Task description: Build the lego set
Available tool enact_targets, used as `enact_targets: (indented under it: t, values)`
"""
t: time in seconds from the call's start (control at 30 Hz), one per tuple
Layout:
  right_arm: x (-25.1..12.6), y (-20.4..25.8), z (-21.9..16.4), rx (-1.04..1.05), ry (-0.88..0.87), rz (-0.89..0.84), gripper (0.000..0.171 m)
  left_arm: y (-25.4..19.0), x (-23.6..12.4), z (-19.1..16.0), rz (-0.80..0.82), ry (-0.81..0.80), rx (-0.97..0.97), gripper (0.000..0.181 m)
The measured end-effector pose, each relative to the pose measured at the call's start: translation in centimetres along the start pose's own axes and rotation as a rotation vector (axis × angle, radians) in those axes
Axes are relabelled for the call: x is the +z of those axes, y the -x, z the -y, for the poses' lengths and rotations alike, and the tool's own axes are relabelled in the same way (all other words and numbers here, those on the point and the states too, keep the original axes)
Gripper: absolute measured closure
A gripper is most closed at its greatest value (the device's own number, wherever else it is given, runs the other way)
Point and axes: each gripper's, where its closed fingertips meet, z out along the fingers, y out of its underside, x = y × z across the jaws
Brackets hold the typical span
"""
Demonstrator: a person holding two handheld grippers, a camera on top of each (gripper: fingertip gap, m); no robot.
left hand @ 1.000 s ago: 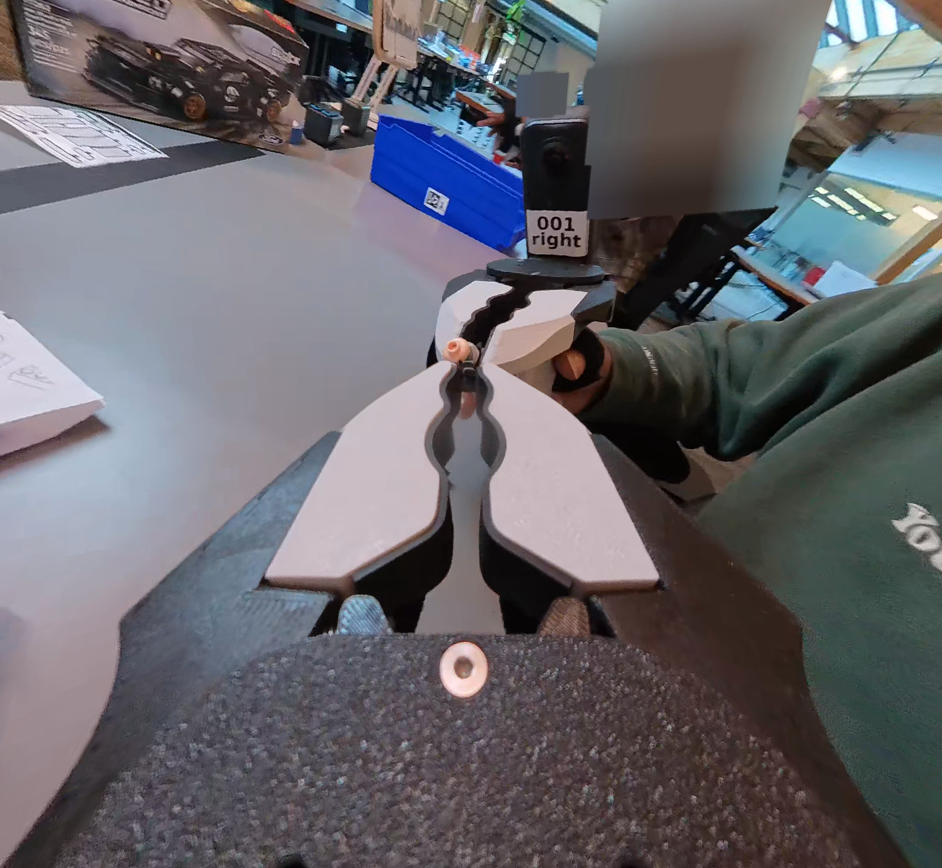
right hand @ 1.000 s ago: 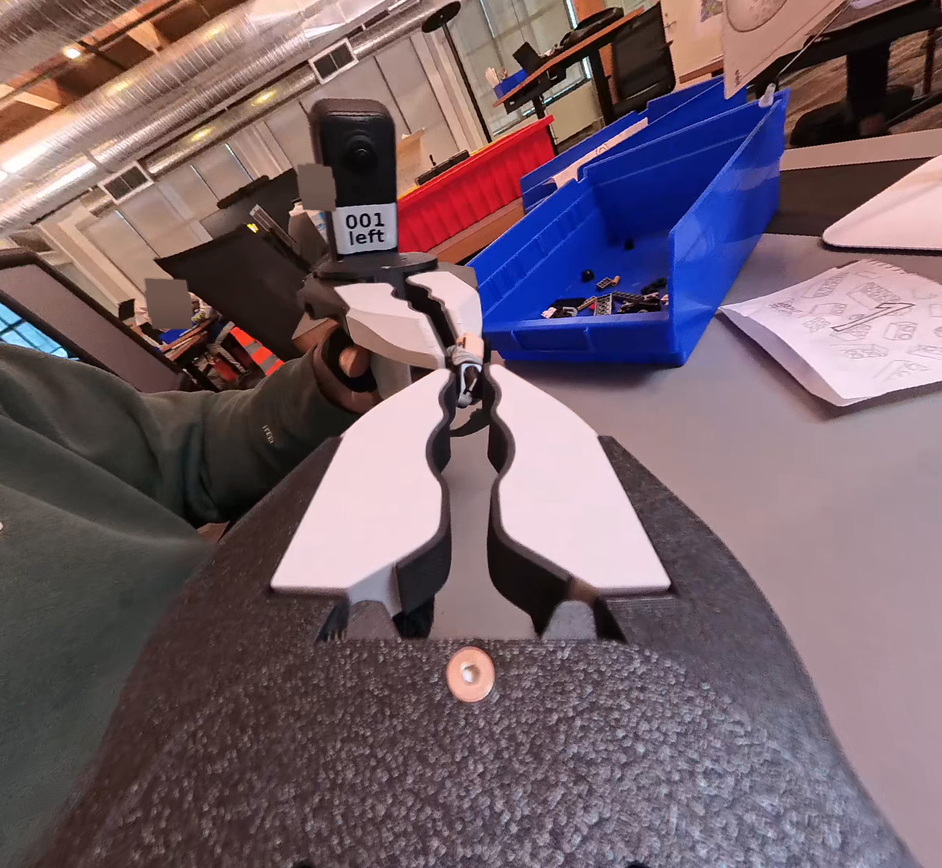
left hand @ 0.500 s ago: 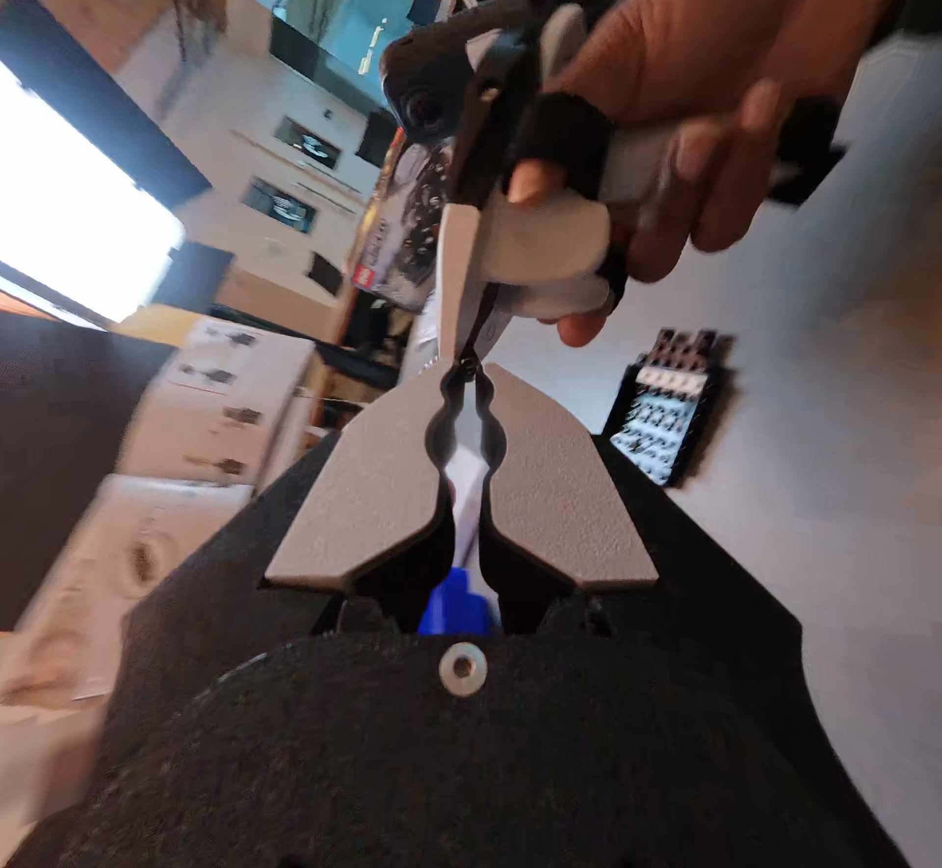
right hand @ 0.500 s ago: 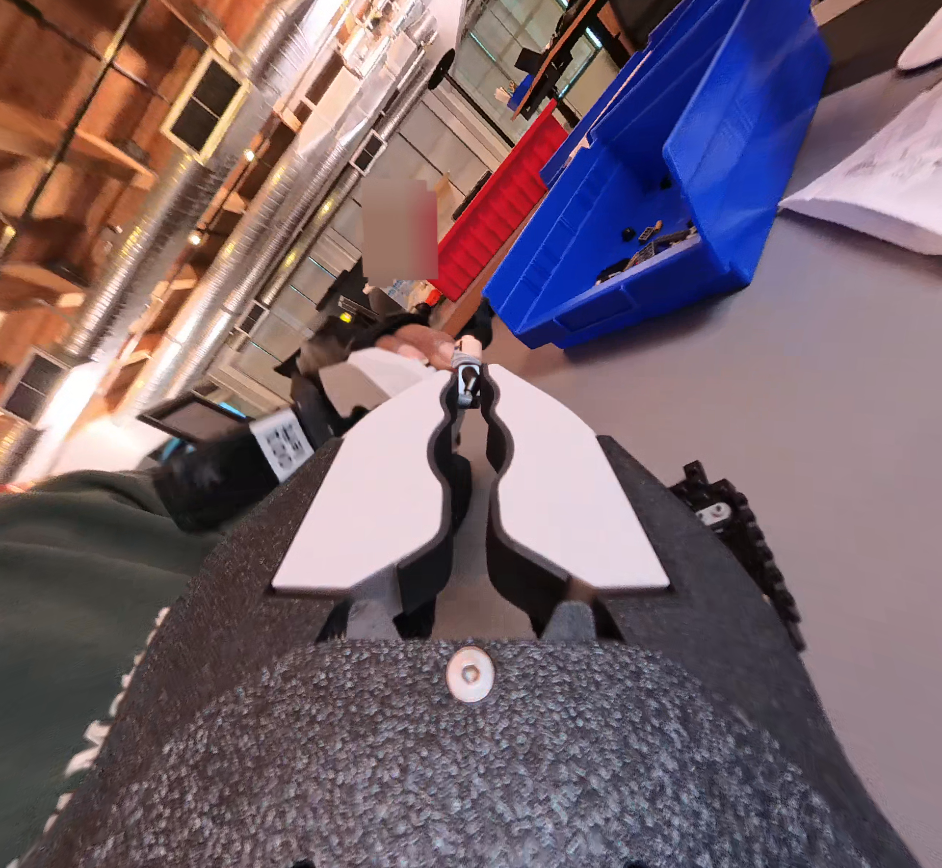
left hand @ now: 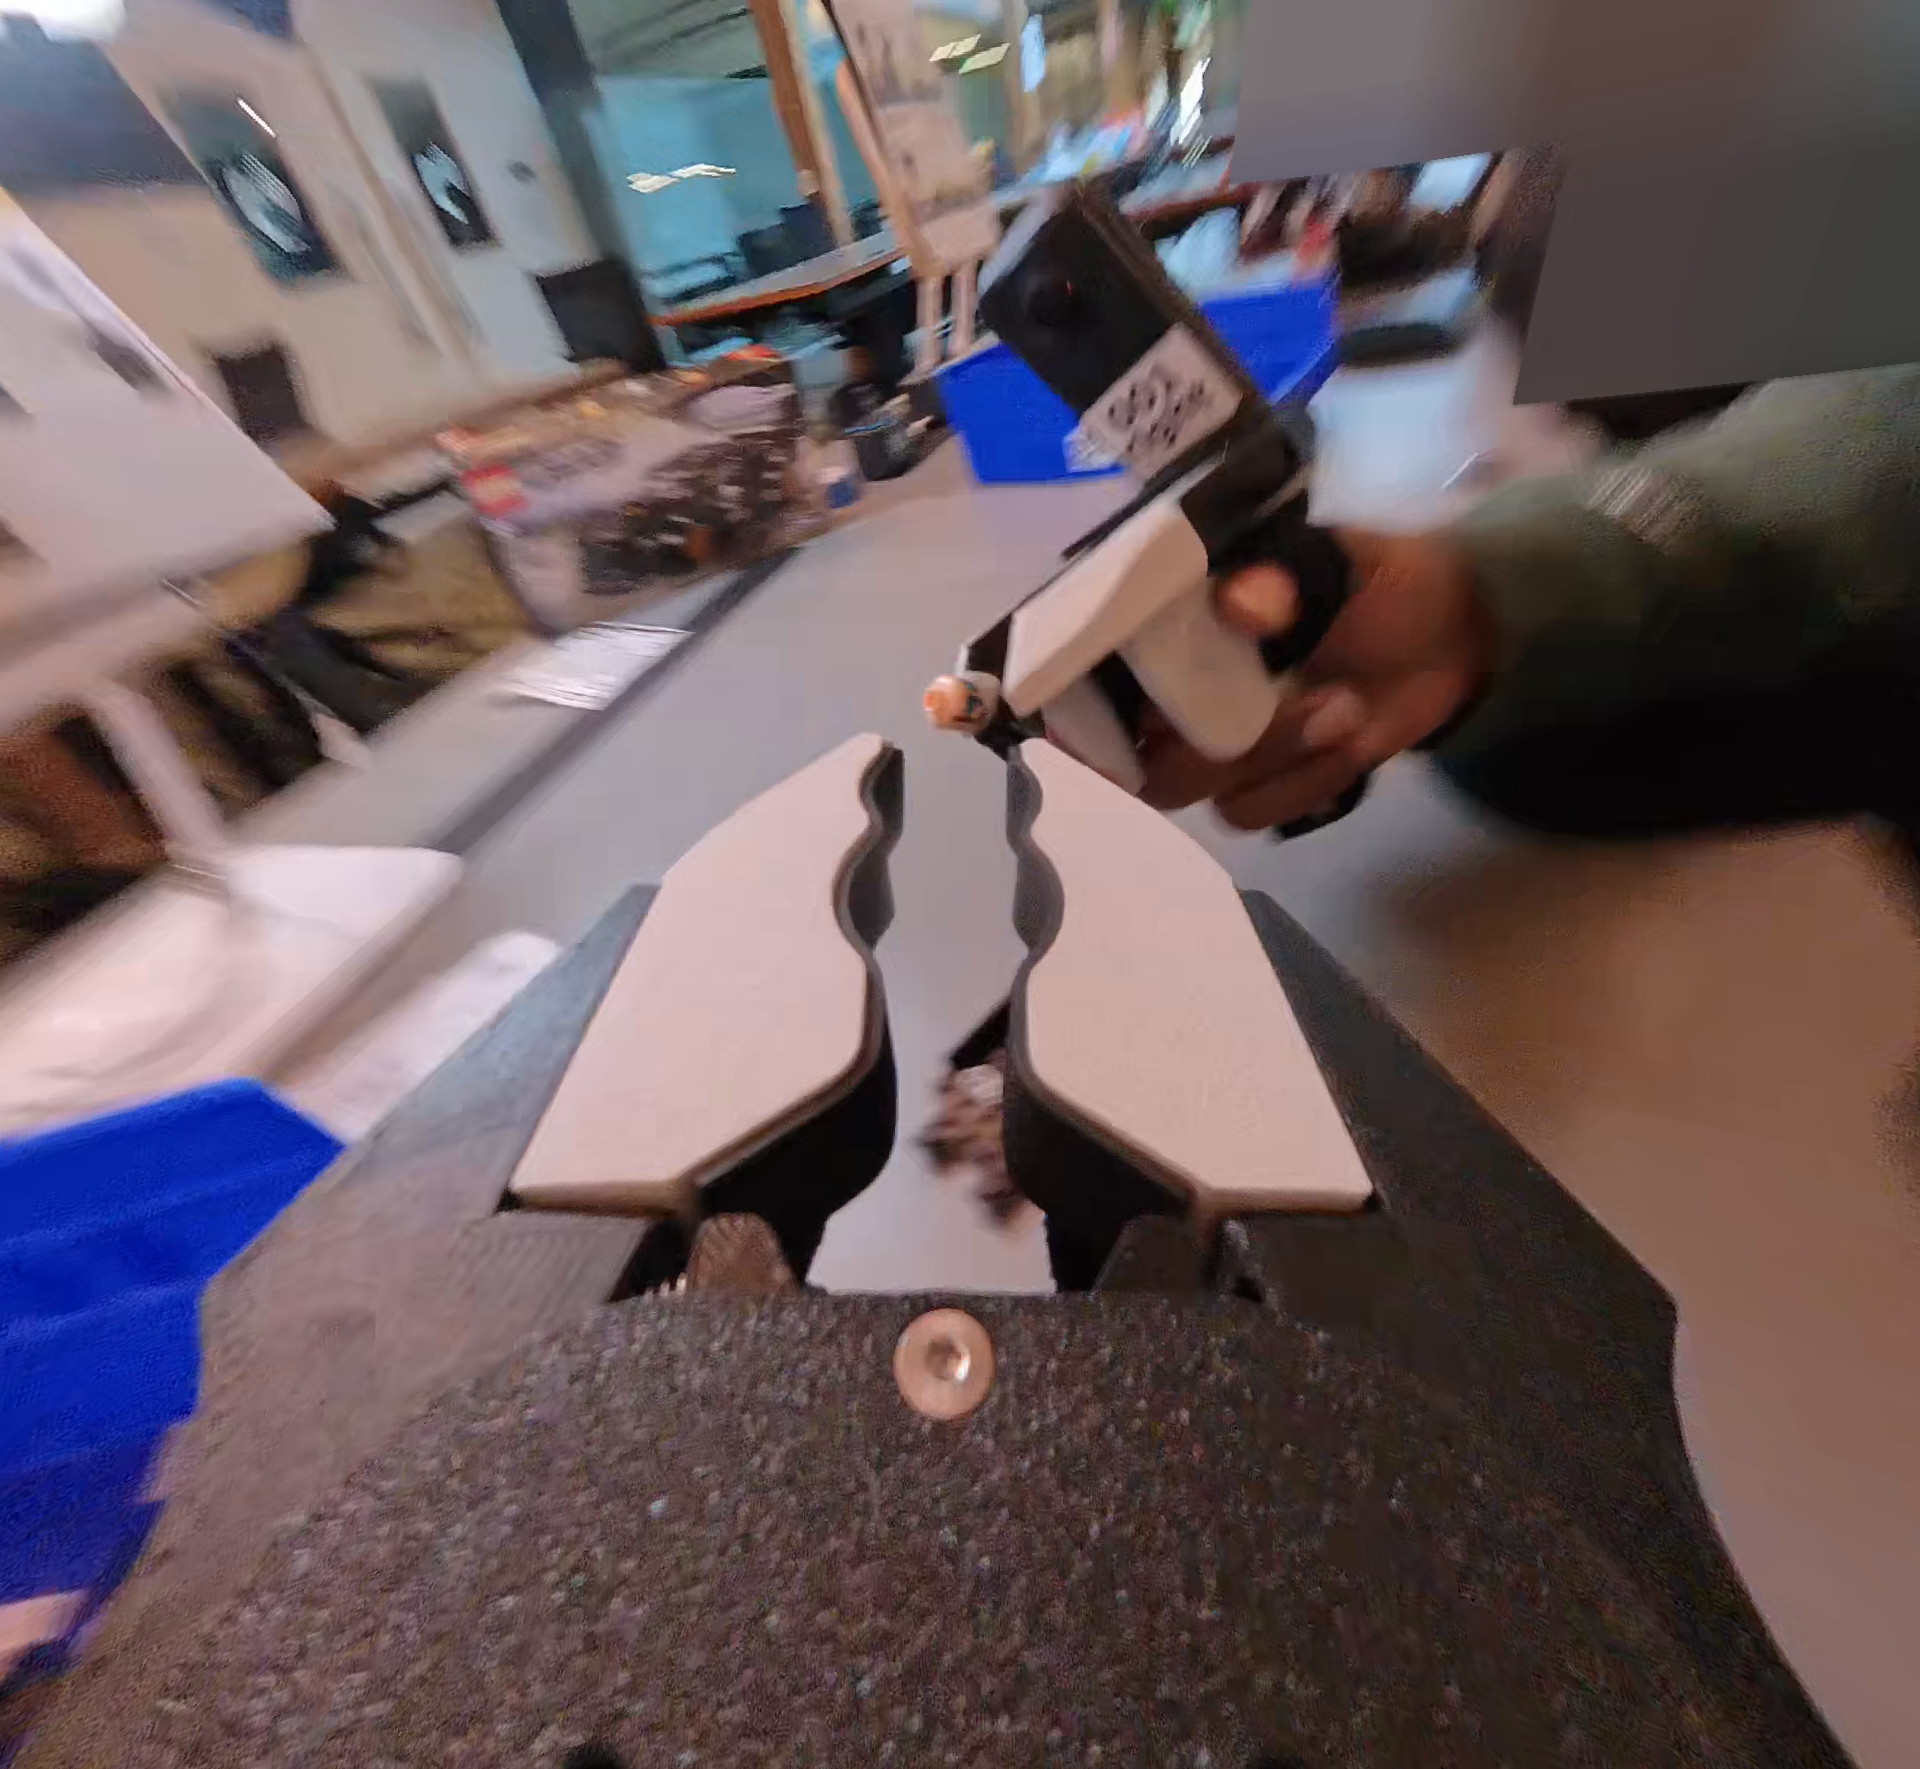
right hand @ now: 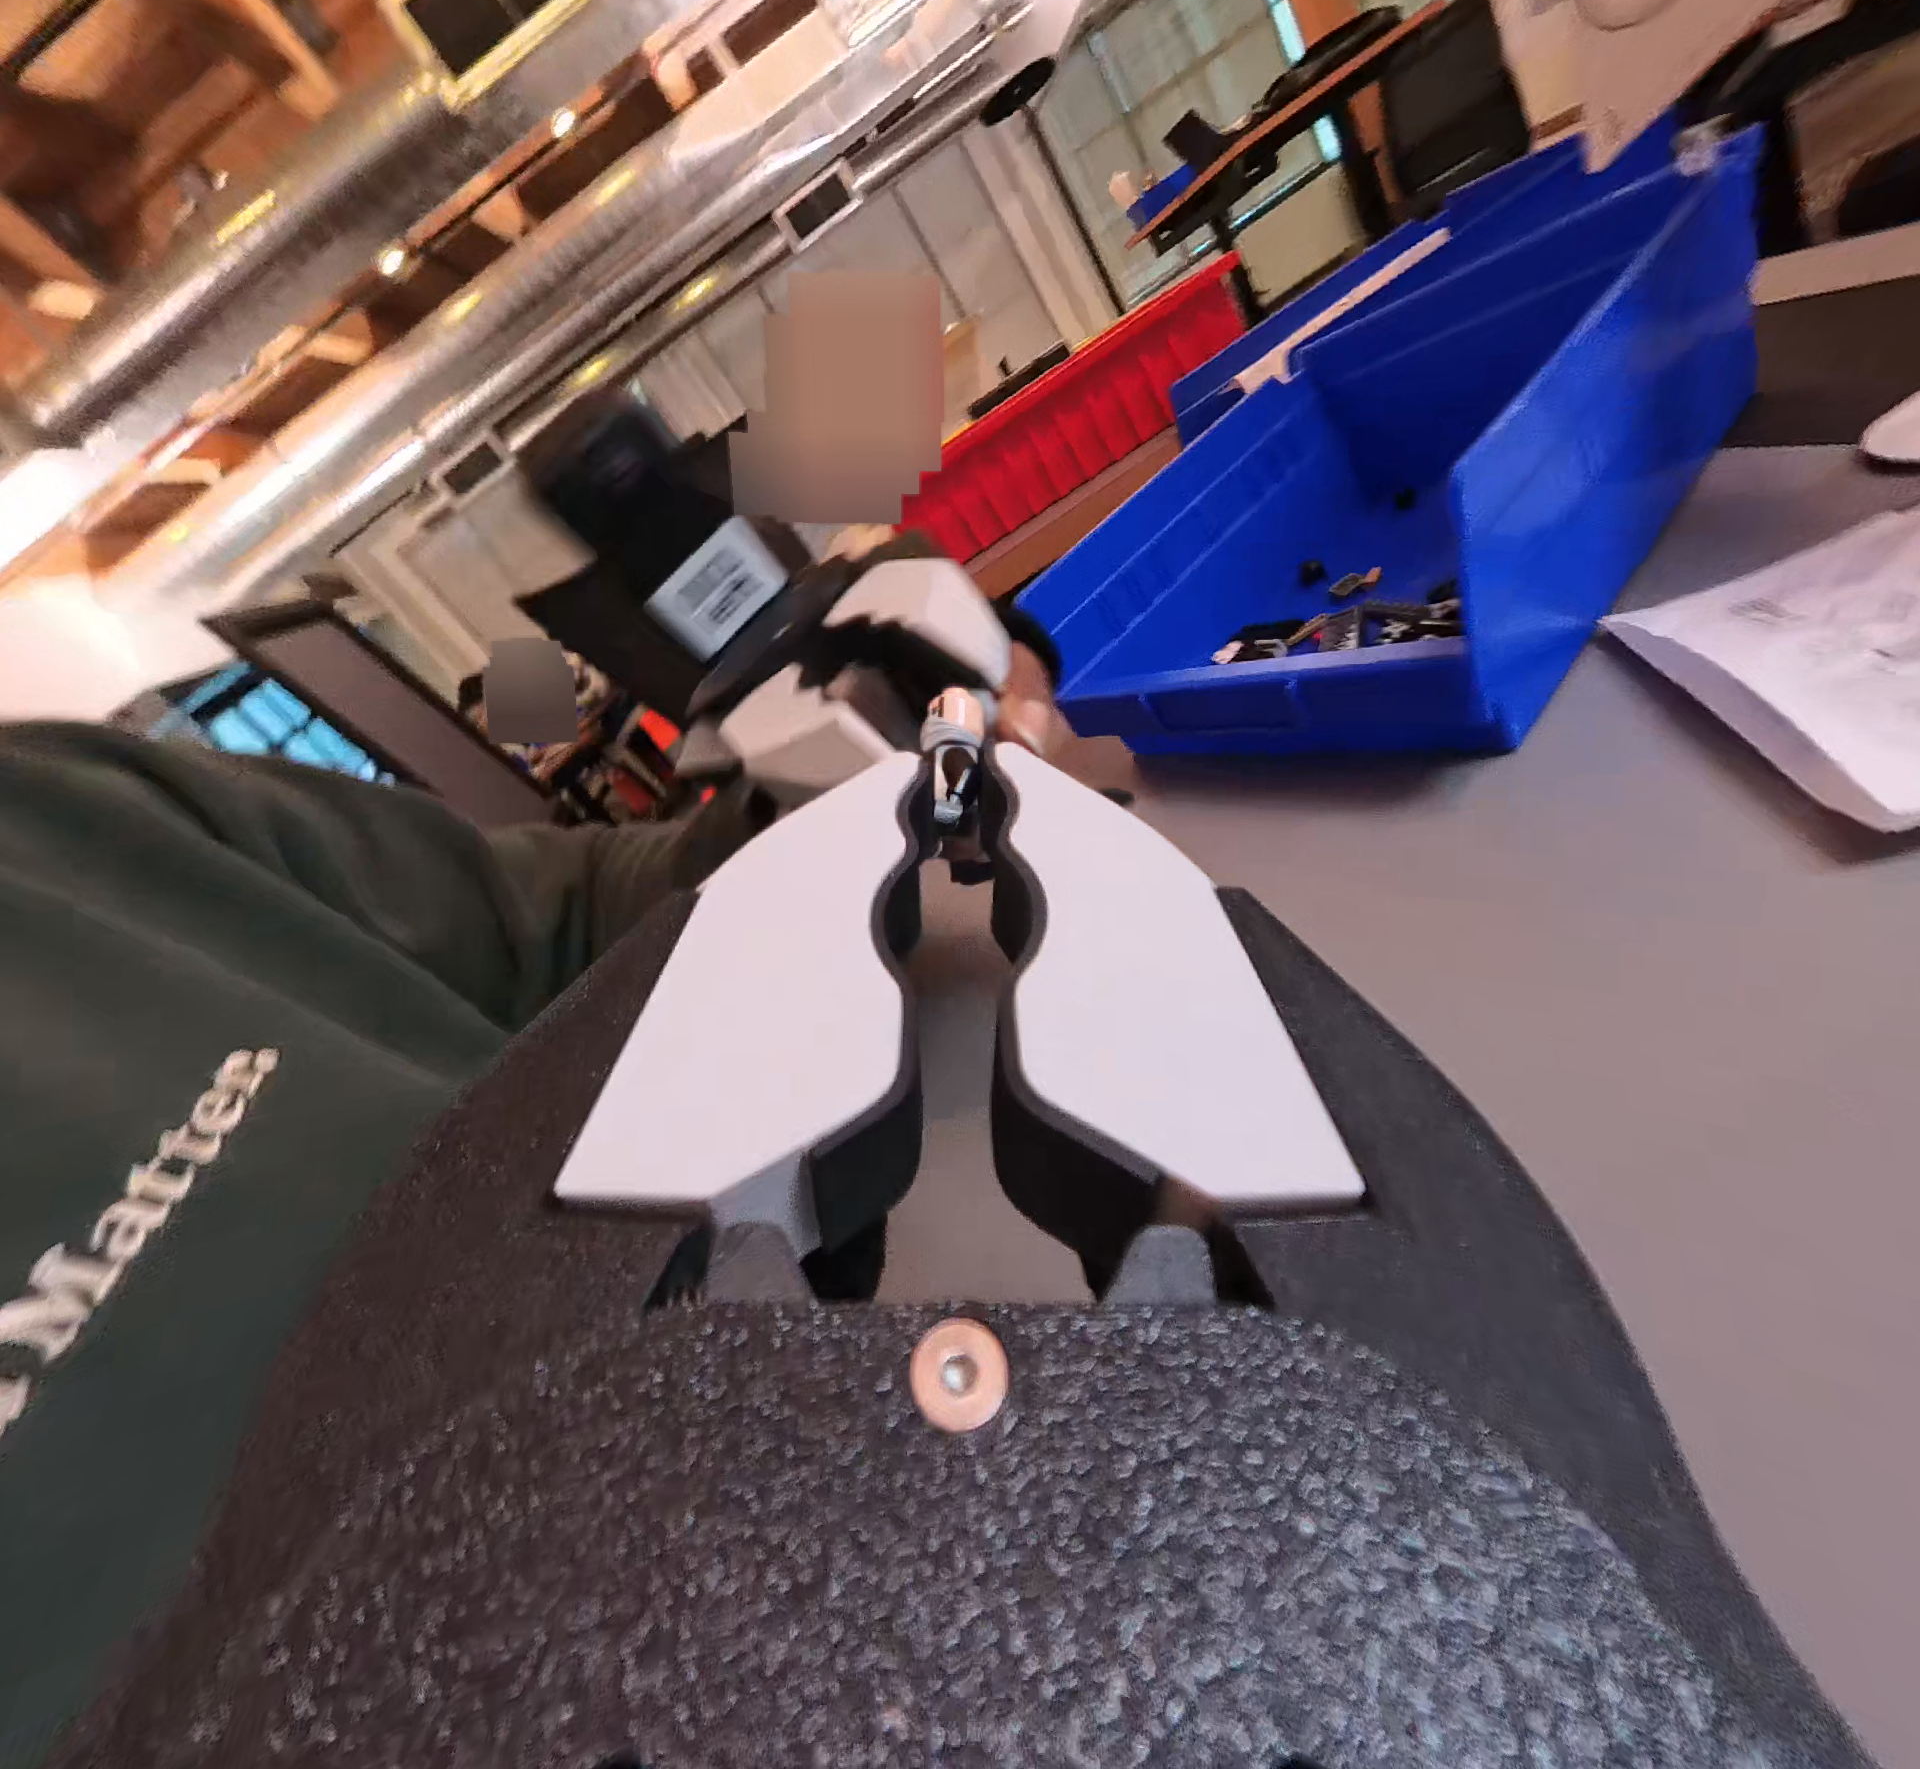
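My right gripper [right hand: 954,769] is shut on a small toy figure [right hand: 951,751] with a tan head and a grey-and-black body. It holds the figure above the grey table [right hand: 1455,940]. In the left wrist view, the right gripper [left hand: 989,713] is just beyond my left fingertips, in a person's hand, and the figure [left hand: 951,701] sticks out of its tip. My left gripper [left hand: 948,769] is open and empty, its tips a short way below the figure. The left gripper also shows blurred in the right wrist view [right hand: 966,665], close behind the figure.
A blue bin [right hand: 1455,576] with small dark parts stands right of the grippers, with a paper sheet [right hand: 1787,639] beside it. A dark built piece [left hand: 966,1127] lies on the table under my left fingers. Another blue bin [left hand: 104,1304] is at the lower left. A green sleeve [right hand: 208,940] fills the left side.
Both grippers were shut on the small figure. My left gripper has opened and drawn back from it, while the right one keeps hold. Both views have swung round.
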Motion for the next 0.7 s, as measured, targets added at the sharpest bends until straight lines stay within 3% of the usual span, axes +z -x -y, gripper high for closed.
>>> enact_targets:
  t: [0.07,0.13,0.47,0.7]
  values:
    - [0.2,0.5,-0.6,-0.072,0.05,0.012,0.163,-0.3,-0.2,0.3,-0.138,-0.047,-0.256,0.16]
    - [0.3,0.9,-1.3,-0.126,0.096,0.031,0.163,-0.7,-0.4,0.2,-0.218,-0.06,-0.36,0.162]
    - [0.1,1.2,-2.9,-0.224,0.222,0.051,0.163,-3.0,-0.1,-1.2,-0.308,0.057,-0.275,0.169]
    - [0.0,1.0,-3.0,-0.318,0.248,0.009,0.158,-2.8,0.2,-1.0,-0.296,0.025,-0.308,0.17]
